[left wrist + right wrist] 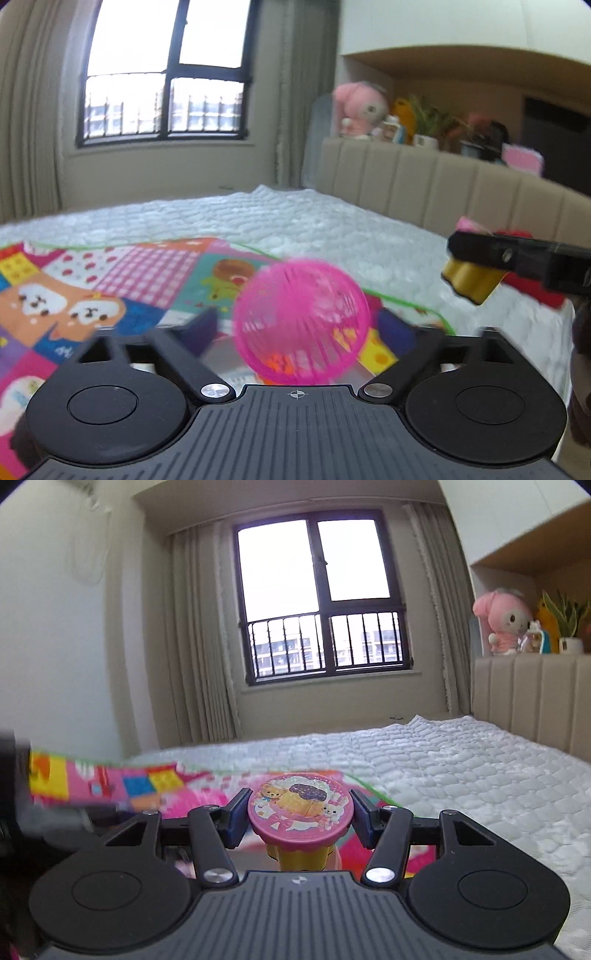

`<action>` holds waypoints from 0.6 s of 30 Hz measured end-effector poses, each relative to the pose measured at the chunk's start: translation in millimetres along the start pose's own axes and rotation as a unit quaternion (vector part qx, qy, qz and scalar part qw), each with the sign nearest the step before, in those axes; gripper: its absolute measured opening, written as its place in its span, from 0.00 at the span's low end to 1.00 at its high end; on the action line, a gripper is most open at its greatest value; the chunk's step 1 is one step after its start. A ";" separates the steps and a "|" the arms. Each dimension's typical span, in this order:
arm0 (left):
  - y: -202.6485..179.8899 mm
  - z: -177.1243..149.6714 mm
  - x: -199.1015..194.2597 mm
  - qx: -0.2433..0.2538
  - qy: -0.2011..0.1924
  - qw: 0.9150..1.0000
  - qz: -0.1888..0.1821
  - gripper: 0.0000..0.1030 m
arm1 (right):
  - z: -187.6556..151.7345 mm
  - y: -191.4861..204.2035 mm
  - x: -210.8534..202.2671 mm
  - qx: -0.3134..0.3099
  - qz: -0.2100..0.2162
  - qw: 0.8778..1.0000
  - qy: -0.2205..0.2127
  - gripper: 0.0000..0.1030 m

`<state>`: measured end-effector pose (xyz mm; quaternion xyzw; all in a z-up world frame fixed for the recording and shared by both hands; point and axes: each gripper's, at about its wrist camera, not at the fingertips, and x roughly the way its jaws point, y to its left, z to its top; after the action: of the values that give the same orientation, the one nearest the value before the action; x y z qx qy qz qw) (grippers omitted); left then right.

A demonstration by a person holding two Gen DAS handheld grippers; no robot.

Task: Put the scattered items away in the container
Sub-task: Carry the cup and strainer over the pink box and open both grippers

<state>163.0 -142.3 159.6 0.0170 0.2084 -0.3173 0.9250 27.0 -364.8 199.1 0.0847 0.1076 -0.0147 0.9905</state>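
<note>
Left gripper (299, 328) jaws spread, clear of the pink lattice ball (301, 321) above the patchwork mat (110, 280) | ball light, springy, rolls; grip its middle | right gripper (299, 818) holds the cupcake toy (300, 814).

Pink lattice ball (301, 321); gold cup (301, 854) with pink lid (cartoon bear, bunny); patchwork mat (110, 280).

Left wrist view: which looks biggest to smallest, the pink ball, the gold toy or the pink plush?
1. pink ball, though nearest the camera, so its lead is unsure.
2-3. gold toy and pink plush look alike; the plush stands much farther off.
</note>
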 end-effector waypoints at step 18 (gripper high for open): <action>79.3 -165.1 -131.3 -0.078 0.090 0.986 0.115 1.00 | -55.3 45.1 89.8 -0.003 0.023 0.983 0.181 0.54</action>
<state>54.8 24.2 53.0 -0.0026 0.3115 -0.1888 0.9313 105.1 -312.0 134.0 0.0859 0.2831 0.0244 0.9549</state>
